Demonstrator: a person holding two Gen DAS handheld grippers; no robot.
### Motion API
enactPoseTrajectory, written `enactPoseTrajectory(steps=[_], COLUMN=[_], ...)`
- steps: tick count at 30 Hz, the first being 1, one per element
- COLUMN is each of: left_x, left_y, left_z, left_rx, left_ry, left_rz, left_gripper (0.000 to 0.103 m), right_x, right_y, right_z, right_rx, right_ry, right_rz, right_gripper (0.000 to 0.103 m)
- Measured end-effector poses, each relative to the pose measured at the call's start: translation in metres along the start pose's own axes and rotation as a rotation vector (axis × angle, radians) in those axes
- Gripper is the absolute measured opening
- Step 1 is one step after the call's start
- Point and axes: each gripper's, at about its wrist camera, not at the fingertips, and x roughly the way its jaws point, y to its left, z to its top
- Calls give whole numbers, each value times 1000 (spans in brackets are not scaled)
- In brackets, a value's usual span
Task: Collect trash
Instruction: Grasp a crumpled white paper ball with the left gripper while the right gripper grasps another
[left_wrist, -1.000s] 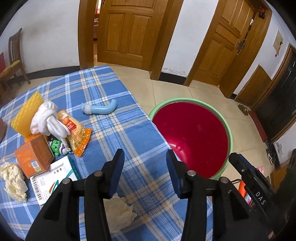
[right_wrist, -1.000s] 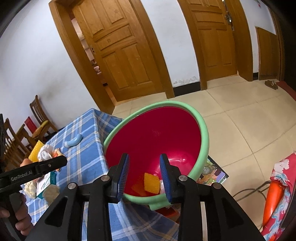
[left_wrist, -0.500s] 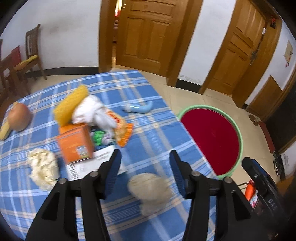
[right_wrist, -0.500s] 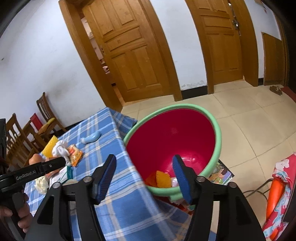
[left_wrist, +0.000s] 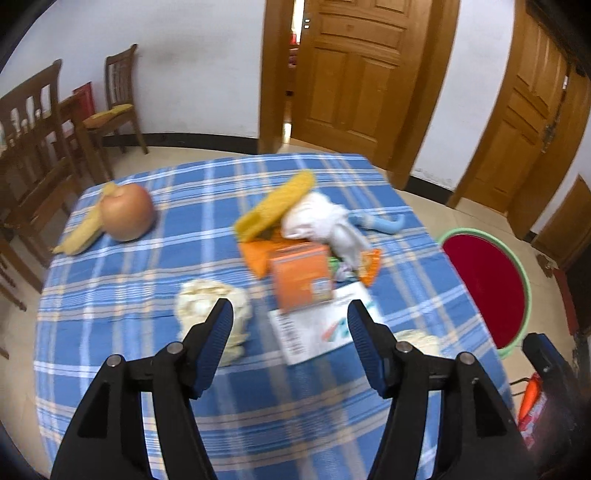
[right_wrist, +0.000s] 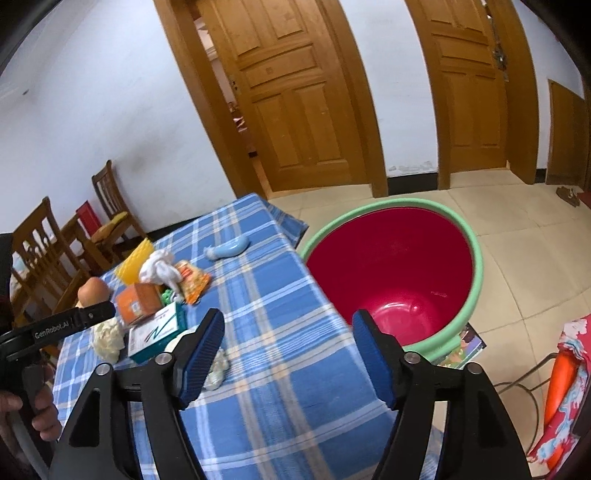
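A crumpled tissue (left_wrist: 210, 306) lies on the blue checked tablecloth (left_wrist: 122, 295) just beyond my left gripper (left_wrist: 291, 328), partly behind its left finger. A second tissue (left_wrist: 417, 338) shows by the right finger. The left jaws are opening with nothing between them. My right gripper (right_wrist: 288, 332) hovers over the table's edge, jaws also opening and empty, with a tissue (right_wrist: 218, 365) behind its left finger. The red bin with a green rim (right_wrist: 476, 266) stands on the floor to the right. A snack wrapper (left_wrist: 369, 266) lies by the orange box (left_wrist: 301, 277).
On the table lie a white carton (left_wrist: 321, 325), a yellow sponge (left_wrist: 277, 206), a white cloth (left_wrist: 321, 218), a blue curved object (left_wrist: 380, 223), an apple (left_wrist: 127, 212) and a banana peel (left_wrist: 81, 236). Wooden chairs (left_wrist: 37, 147) stand at the left. A person's hand (right_wrist: 40, 413) holds the left gripper.
The left gripper has swung left from the bin's side to over the middle of the table. The right gripper has drawn back from above the bin to the table's edge. Both jaws have widened.
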Motion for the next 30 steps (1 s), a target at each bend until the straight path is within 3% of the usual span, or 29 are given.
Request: enactPoseTrajectory(steps=[12, 30], left_x=[24, 55], left_y=[56, 69], left_z=[-13, -25], left_rx=[-98, -134], left_ry=[42, 79], left_rz=[114, 33], left_gripper=[65, 65], right_x=[17, 43], right_y=[35, 70], right_z=[-10, -27], right_rx=[-54, -133], right_ry=[54, 144], right_rz=[40, 79], right_gripper=[77, 77])
